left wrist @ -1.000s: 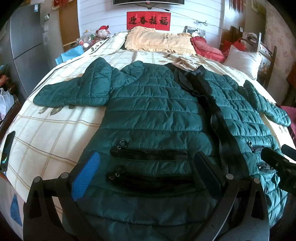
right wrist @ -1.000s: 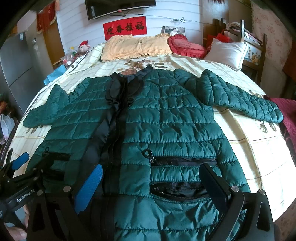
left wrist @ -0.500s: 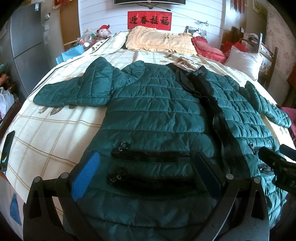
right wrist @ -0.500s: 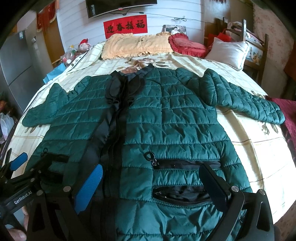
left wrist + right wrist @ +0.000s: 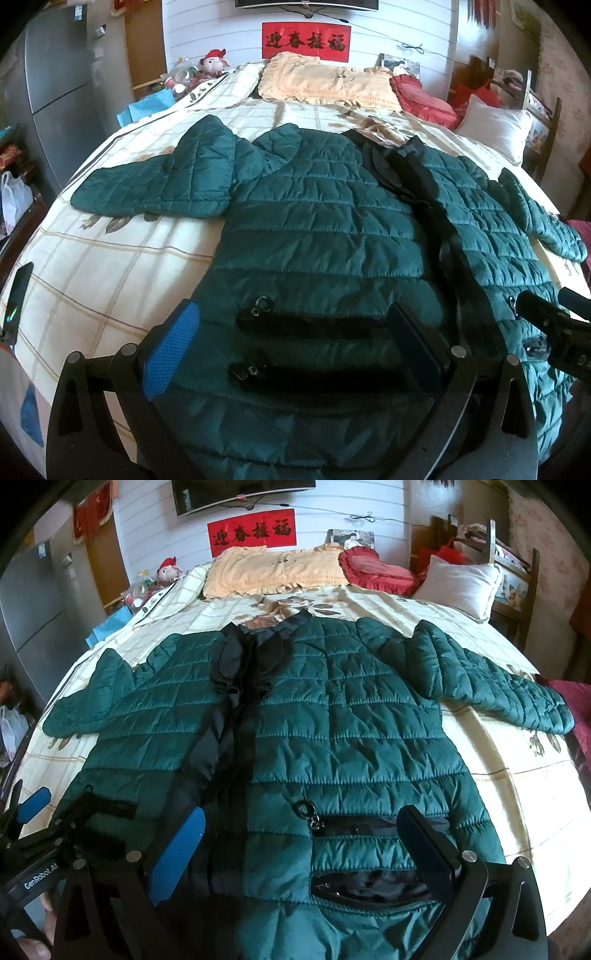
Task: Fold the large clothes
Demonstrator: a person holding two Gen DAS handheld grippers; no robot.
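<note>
Across the bed (image 5: 92, 280), a green jacket (image 5: 325, 236) lay flat and face up, sleeves spread toward both side edges, collar toward the pillows (image 5: 273, 572) at the head edge, hem at the foot edge. The left tongs (image 5: 291, 350) and right tongs (image 5: 303, 853) hovered over the hem pockets, both spread wide and holding nothing.
</note>
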